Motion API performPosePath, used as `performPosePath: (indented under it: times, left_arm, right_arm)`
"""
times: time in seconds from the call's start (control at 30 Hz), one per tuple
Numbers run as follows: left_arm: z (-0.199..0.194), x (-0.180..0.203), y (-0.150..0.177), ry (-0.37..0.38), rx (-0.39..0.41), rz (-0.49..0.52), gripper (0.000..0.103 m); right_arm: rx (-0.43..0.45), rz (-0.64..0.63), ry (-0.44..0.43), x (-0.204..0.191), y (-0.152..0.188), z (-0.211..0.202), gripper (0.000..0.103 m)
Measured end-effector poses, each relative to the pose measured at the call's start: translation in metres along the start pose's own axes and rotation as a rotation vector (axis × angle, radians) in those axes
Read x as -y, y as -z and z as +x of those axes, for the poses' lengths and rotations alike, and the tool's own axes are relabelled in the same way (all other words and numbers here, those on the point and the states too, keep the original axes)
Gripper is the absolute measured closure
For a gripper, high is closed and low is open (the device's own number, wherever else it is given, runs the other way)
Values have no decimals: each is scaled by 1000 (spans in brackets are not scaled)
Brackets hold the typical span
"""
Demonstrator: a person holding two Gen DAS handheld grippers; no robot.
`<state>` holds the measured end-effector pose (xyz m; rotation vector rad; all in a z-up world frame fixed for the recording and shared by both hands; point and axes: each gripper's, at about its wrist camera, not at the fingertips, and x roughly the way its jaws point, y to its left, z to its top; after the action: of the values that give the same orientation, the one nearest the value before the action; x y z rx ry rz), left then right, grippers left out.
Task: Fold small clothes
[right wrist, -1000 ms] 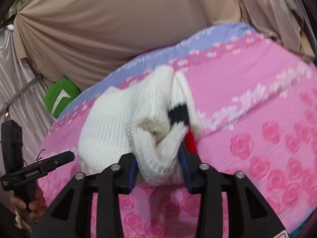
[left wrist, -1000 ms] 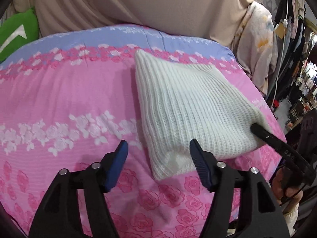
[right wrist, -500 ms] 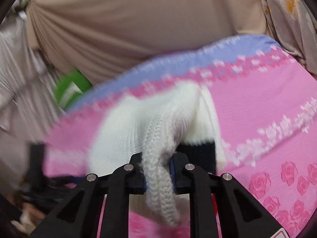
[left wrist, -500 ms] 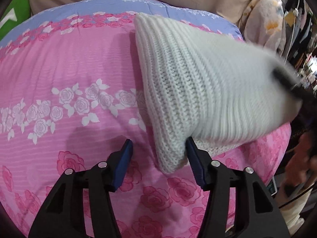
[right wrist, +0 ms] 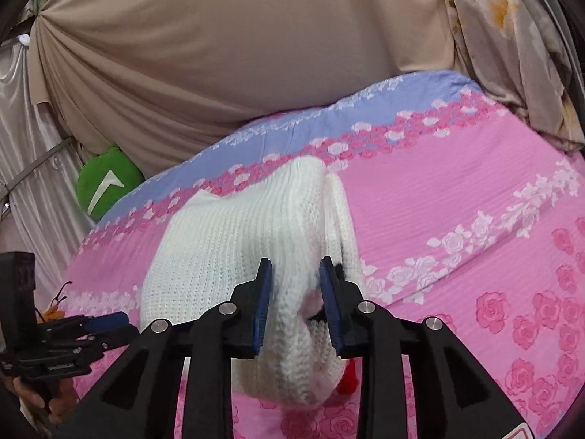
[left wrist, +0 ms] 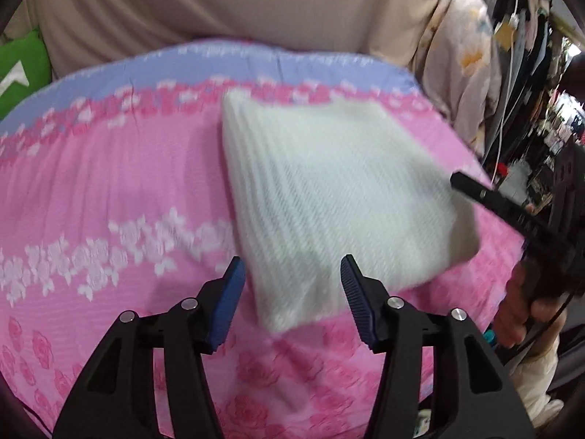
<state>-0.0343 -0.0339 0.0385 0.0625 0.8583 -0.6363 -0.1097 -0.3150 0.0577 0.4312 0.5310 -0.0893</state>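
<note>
Though folded, white ribbed knit [left wrist: 329, 197]

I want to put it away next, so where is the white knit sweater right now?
The white knit sweater lies folded on the pink floral bedsheet, right of centre in the left wrist view. Its near right corner sits between the right hand-held gripper fingers.
</note>
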Motion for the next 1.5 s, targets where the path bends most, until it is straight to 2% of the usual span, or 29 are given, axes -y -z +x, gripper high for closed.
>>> performPosePath:
  times: [0.1, 0.13, 0.17, 0.2, 0.27, 0.3, 0.43, 0.53, 0.63, 0.7, 0.77, 0.87, 0.93, 1.0, 1.07, 1.13, 1.27, 1.33, 1.4, 1.5]
  left_arm:
    - [8, 9, -24, 4, 38, -15, 47]
    - [17, 13, -30, 0, 35, -15, 47]
    - [29, 15, -34, -24, 17, -19, 47]
    - [43, 16, -35, -42, -6, -18, 47]
    - [59, 15, -29, -116, -28, -14, 45]
    - [64, 14, -25, -128, -31, -2, 43]
    - [64, 11, -21, -140, -32, -14, 41]
    - [53, 10, -23, -119, -21, -38, 42]
    - [63, 11, -19, -140, -38, -23, 41]
    - [70, 11, -17, -152, -44, -23, 37]
    - [67, 10, -17, -148, -47, -36, 37]
    - [45, 14, -15, -128, -22, -33, 43]
    - [33, 20, -11, -107, -11, -19, 43]
    - [35, 26, -2, -98, -32, 4, 42]
    - [56, 29, 8, -141, -79, 29, 42]
    - [69, 27, 15, -178, -96, 31, 39]
    - [56, 24, 16, -159, -90, 15, 39]
    - [57, 22, 19, -163, -95, 11, 39]
    - [61, 22, 22, -175, -96, 7, 38]
    - [57, 24, 22, -179, -92, 8, 38]
  right_arm:
    - [10, -34, -18, -8, -14, 7, 75]
    - [-5, -54, -15, -10, -14, 13, 82]
    - [-38, -79, -4, -12, -13, 25, 84]
    - [-73, -92, 28, -10, -10, 38, 92]
    - [-166, -104, 114, 2, 3, 69, 96]
    - [-156, -98, 109, 8, 7, 73, 98]
    - [-133, -50, 78, 5, -2, 49, 99]
    - [-87, -78, 54, -6, -1, 24, 98]
    - [-182, -84, 102, 3, 20, 44, 99]
    - [-171, -95, 111, 7, 28, 50, 100]
    - [-155, -75, 103, 4, 20, 34, 100]
    - [-119, -96, 77, -5, 16, 5, 99]
    - [-136, -109, 86, -8, 25, -3, 99]
    - [-196, -122, 125, -5, 40, 8, 99]
    - [-260, -114, 140, 4, 58, 32, 96]
    - [-242, -86, 128, 4, 58, 27, 96]
    - [-182, -100, 95, -8, 50, -6, 93]
    - [-203, -114, 107, -7, 56, -2, 93]
    - [-261, -112, 135, 1, 70, 20, 93]
    - [-236, -88, 123, 1, 67, 14, 91]
